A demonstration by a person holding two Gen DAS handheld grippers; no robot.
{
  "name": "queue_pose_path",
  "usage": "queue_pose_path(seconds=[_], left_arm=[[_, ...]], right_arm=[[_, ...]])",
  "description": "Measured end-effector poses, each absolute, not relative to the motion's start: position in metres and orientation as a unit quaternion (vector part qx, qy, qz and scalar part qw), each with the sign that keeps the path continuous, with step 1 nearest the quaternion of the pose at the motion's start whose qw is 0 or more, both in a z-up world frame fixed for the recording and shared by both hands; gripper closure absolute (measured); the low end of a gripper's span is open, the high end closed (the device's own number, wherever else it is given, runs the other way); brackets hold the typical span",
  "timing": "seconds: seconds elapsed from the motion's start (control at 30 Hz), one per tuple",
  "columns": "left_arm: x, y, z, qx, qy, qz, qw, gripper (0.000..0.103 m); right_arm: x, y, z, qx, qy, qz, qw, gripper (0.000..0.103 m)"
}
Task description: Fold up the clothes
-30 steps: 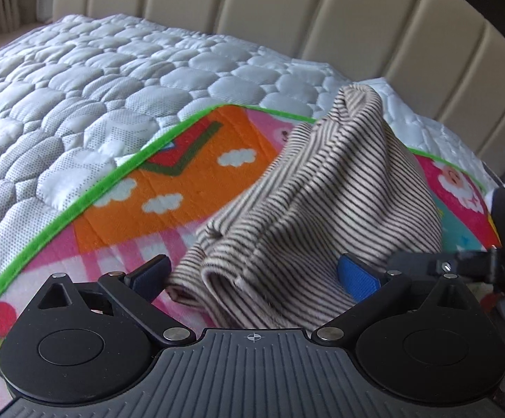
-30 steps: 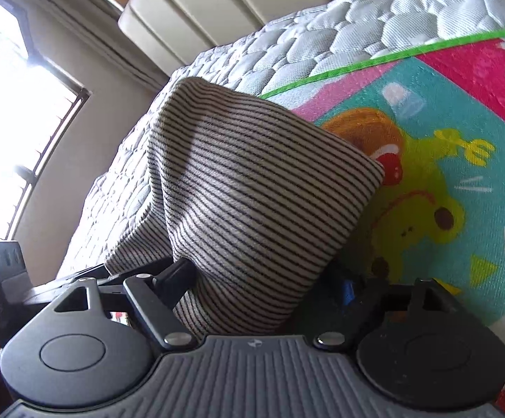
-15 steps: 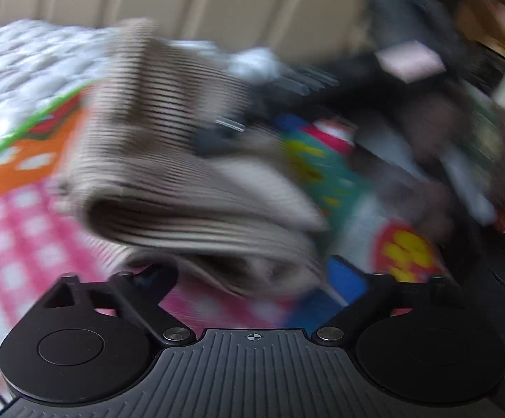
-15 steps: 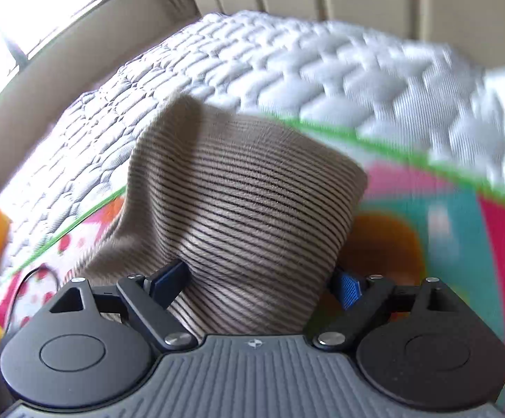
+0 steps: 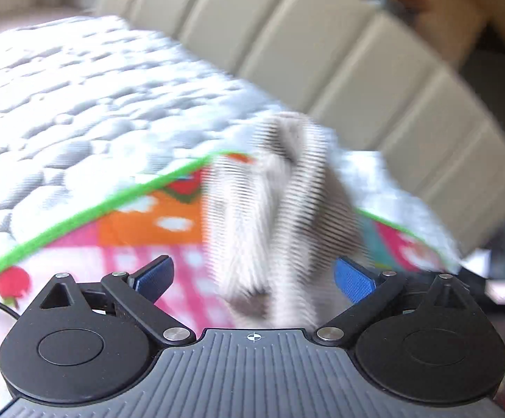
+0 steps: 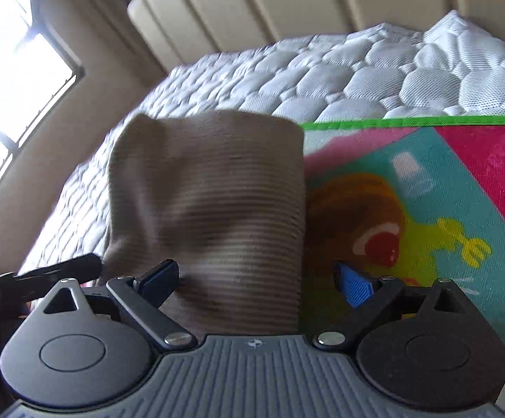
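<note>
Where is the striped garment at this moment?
In both wrist views the striped garment stands bunched between the open fingers of each gripper, on the colourful play mat, near its green edge and the white quilted mattress.

Blurred striped garment (image 5: 280, 216) stands bunched on the colourful mat (image 5: 140, 230) between spread jaws.

The left gripper (image 5: 254, 277) has its jaws spread wide, blue pads (image 5: 351, 280) apart. The right gripper (image 6: 255, 280) is likewise spread wide; the left one's dark finger shows at its far left.
</note>
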State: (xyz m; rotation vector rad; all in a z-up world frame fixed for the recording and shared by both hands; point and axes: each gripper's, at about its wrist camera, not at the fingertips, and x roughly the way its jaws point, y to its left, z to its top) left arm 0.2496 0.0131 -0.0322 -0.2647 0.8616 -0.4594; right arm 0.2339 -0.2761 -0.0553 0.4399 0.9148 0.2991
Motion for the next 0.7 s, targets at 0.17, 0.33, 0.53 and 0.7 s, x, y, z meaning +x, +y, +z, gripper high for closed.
queue_pose_path(seconds=[0.17, 0.33, 0.53, 0.7], left_arm=[[0.283, -0.014, -0.054, -0.124, 0.443, -0.209, 0.863, 0.007], [0.267, -0.020, -0.056, -0.112, 0.450, -0.228, 0.856, 0.024], [0.226, -0.015, -0.052, -0.118, 0.471, -0.236, 0.841, 0.027], [0.187, -0.003, -0.054, -0.153, 0.491, -0.250, 0.820, 0.027]], right_arm=[[0.238, -0.267, -0.066, 0.195, 0.425, 0.150, 0.871, 0.025], [0.227, -0.261, -0.059, 0.136, 0.437, 0.180, 0.871, 0.030], [0.199, -0.246, -0.041, 0.028, 0.452, 0.221, 0.864, 0.032], [0.184, -0.236, -0.022, -0.098, 0.429, 0.223, 0.870, 0.032]])
